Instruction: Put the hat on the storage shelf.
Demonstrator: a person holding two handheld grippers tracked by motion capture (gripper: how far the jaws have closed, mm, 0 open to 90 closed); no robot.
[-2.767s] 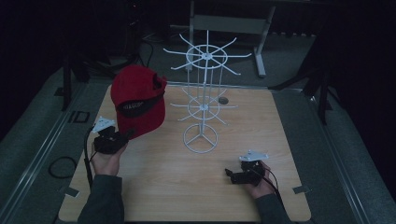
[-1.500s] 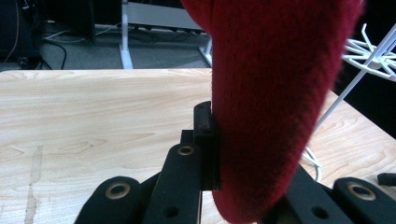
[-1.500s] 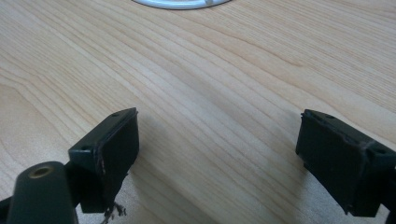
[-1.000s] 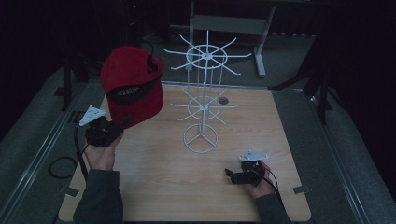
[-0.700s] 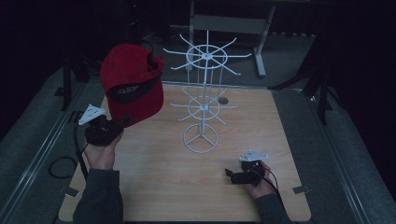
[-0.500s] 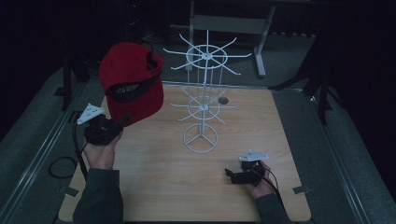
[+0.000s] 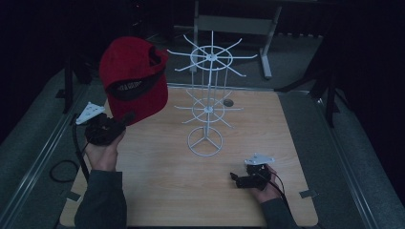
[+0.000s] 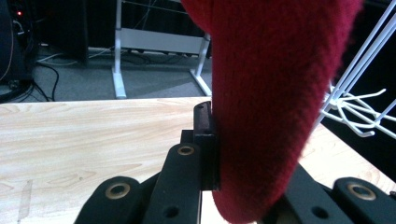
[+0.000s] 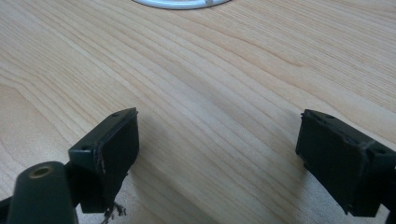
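Cap work, high view first: left gripper (image 7: 125, 118) is clamped on the brim edge of the red cap (image 7: 133, 78), which stands up and ahead of the tool, lifted clear of the wooden table (image 7: 267, 129). Crown faces away, dark underside of the brim w/ small lettering faces the camera. White wire rack (image 7: 207, 102) stands to the gripper's right, apart from the cap but close to its back edge; upper spokes sit about level w/ the crown. Right gripper (image 7: 235, 177) rests low on the table near the person's side, well apart from cap and rack.

Left gripper view: jaws nearly closed, pinching red fabric (image 8: 271, 93) btwn them; cap rises straight up from the pads and leans a bit to the tool's right. Rack arms (image 8: 350, 109) show at far right, beyond the cap.

Right gripper view: jaws stand wide, nothing btwn them, just bare tabletop (image 9: 210, 79); rim of the rack's base ring (image 9: 182, 3) lies ahead at the top edge.

Handling, my guess: cap is light, soft in the crown, stiffer at the brim, felt-like surface so not slippery. Brim is the sensible hold, as now; gripping the crown would likely crumple it. Floppy crown could snag on the spokes.
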